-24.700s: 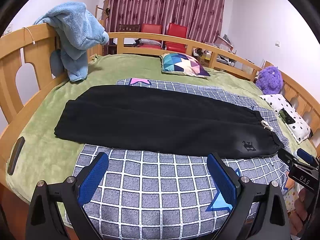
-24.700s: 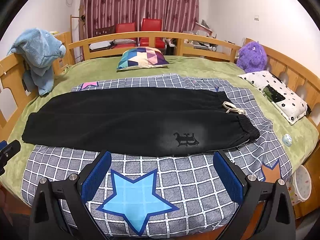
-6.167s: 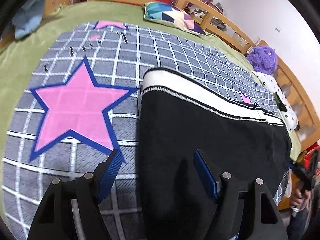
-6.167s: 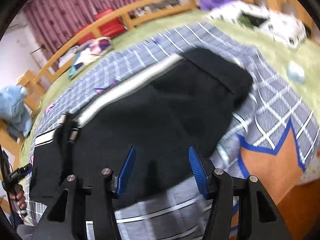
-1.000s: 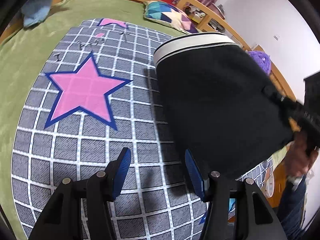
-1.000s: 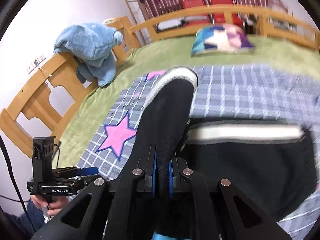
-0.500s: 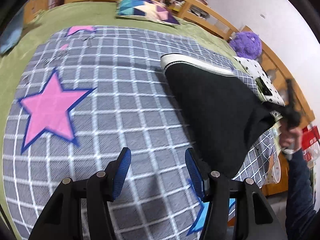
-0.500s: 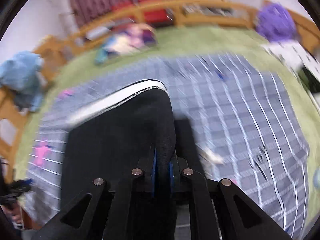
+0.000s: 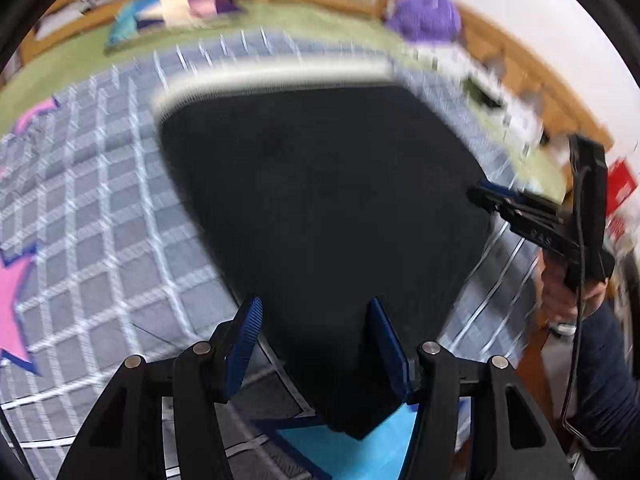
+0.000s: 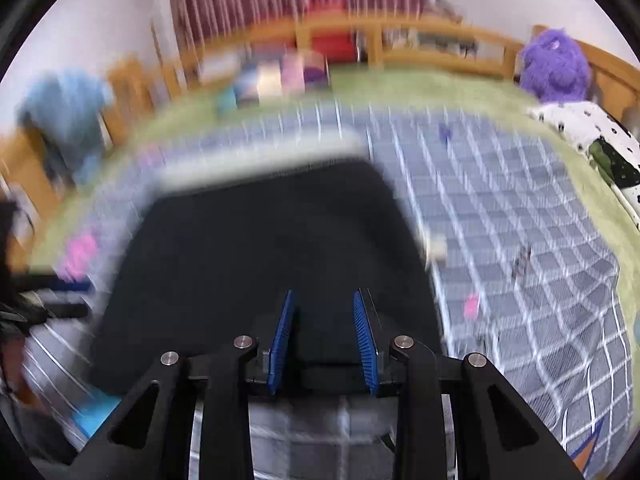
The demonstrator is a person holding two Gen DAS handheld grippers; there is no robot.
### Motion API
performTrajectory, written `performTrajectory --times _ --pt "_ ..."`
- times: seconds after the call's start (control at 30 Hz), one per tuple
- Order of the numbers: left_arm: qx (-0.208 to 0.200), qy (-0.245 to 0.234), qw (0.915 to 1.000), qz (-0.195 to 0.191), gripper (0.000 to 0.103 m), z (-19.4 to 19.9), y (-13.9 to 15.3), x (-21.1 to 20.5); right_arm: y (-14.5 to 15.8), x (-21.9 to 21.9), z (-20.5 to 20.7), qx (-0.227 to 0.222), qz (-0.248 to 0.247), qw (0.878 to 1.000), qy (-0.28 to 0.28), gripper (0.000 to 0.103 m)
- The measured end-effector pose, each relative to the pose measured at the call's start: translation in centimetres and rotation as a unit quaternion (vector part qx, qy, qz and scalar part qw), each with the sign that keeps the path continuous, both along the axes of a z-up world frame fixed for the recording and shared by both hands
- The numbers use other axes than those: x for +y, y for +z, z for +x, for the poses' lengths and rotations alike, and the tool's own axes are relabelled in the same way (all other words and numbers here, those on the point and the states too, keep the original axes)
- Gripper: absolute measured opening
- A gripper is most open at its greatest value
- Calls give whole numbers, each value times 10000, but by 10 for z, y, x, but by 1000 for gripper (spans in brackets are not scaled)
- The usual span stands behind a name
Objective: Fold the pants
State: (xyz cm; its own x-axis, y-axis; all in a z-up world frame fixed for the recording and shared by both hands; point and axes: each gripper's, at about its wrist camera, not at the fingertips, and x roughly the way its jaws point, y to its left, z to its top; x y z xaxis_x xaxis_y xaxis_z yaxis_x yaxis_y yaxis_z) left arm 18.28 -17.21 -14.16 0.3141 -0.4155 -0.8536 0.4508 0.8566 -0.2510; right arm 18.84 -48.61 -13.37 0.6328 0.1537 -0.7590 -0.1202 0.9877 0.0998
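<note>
Both grippers have their blue pads apart and nothing pinched: left gripper [image 9: 316,344] wide open with the near corner of the pants [image 9: 320,208] lying between and under its fingers, right gripper [image 10: 322,336] only part open, hovering low over the near edge of the same black bundle. Pants look folded down to a compact block on the checked blanket [image 9: 104,208], white waistband [image 9: 272,74] at the far edge ahead of both grippers. Judging from this, the fold is laid and released; next move probably calls for pulling back or patting the stack flat and squaring edges, without snagging the cloth. Left gripper tilts down and right; right gripper points straight ahead, angled down. Farther off, blurred: purple plush toy [image 10: 556,66], patterned pillow [image 9: 172,12], wooden bed rail [image 10: 436,28].
</note>
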Motion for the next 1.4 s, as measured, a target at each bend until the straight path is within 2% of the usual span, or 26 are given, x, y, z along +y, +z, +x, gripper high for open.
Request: performTrajectory --times 0.03,0.1,0.2,0.23,0.3,0.33,0.4,0.47,0.57,0.6,0.63,0.7,0.8,0.87,0.9,0.93,0.97,1.0,1.03,1.07,1.13,1.17,1.23,1.27,1.33,1.4 --pt "-42 -35 10000 29 63 -1 -5 -2 -19 3 -1 213 -191 9996 -50 30" --pt "-183 -129 9997 12 65 -4 -7 0 -41 -3 -3 525 19 9986 -59 30" --pt "-214 -64 9992 -337 64 1 6 16 -23 -8 -7 522 175 9985 21 30" --pt "-276 24 9988 -399 64 4 10 20 -12 -10 -8 365 265 9990 62 30" --pt "-378 252 9981 -417 62 14 15 29 14 -17 -5 -229 329 9991 108 44" --pt "-378 351 9976 -455 62 21 16 32 21 -21 2 -392 361 9986 48 57" --pt "-286 534 9962 -621 62 35 13 39 28 -31 17 -538 495 9973 -92 60" --pt "-79 761 9935 -845 65 50 3 46 20 -41 50 -371 686 9968 -199 62" --pt "228 849 9879 -1276 70 64 -18 49 -16 -49 100 293 644 9971 -287 65" --pt "330 817 9864 -1391 71 67 -25 50 -31 -52 111 491 707 9960 -239 67" --pt "432 785 9845 -1510 73 70 -36 50 -35 -55 111 506 822 9951 -194 68" --pt "376 758 9817 -1708 74 71 -42 48 -41 -56 117 526 923 9943 -104 68" --pt "225 684 9809 -1808 70 73 -45 40 -42 -48 118 525 705 9961 87 68" --pt "189 777 9823 -1695 61 73 -45 35 -51 -58 124 864 1260 9881 174 68" --pt "166 769 9840 -1598 57 73 -42 32 -55 -62 125 1006 1525 9829 212 66" --pt "125 746 9857 -1503 45 73 -37 32 -60 -67 128 1197 1951 9730 286 60" --pt "79 719 9858 -1518 35 72 -30 34 -62 -71 127 1257 2177 9676 249 57" --pt "83 689 9850 -1581 30 72 -22 39 -57 -67 122 1205 2052 9708 288 55" --pt "75 610 9843 -1656 21 72 -10 45 -50 -60 116 1161 1913 9742 277 49" --pt "26 498 9836 -1735 18 71 3 50 -42 -58 113 1137 1929 9744 183 39" --pt "-219 286 9858 -1639 17 67 37 61 -20 -57 101 981 2310 9679 93 26" --pt "-368 226 9874 -1521 17 63 50 67 -2 -50 90 801 2495 9650 129 24" --pt "-673 271 9870 -1437 17 57 80 91 28 -14 69 491 2271 9720 346 22" --pt "-740 362 9868 -1392 17 54 92 111 37 2 61 409 2377 9693 473 22" --pt "-711 583 9868 -1332 17 51 104 147 49 33 47 305 2578 9642 536 22" --pt "-661 829 9879 -1130 19 48 99 184 50 65 38 204 2780 9585 602 22"
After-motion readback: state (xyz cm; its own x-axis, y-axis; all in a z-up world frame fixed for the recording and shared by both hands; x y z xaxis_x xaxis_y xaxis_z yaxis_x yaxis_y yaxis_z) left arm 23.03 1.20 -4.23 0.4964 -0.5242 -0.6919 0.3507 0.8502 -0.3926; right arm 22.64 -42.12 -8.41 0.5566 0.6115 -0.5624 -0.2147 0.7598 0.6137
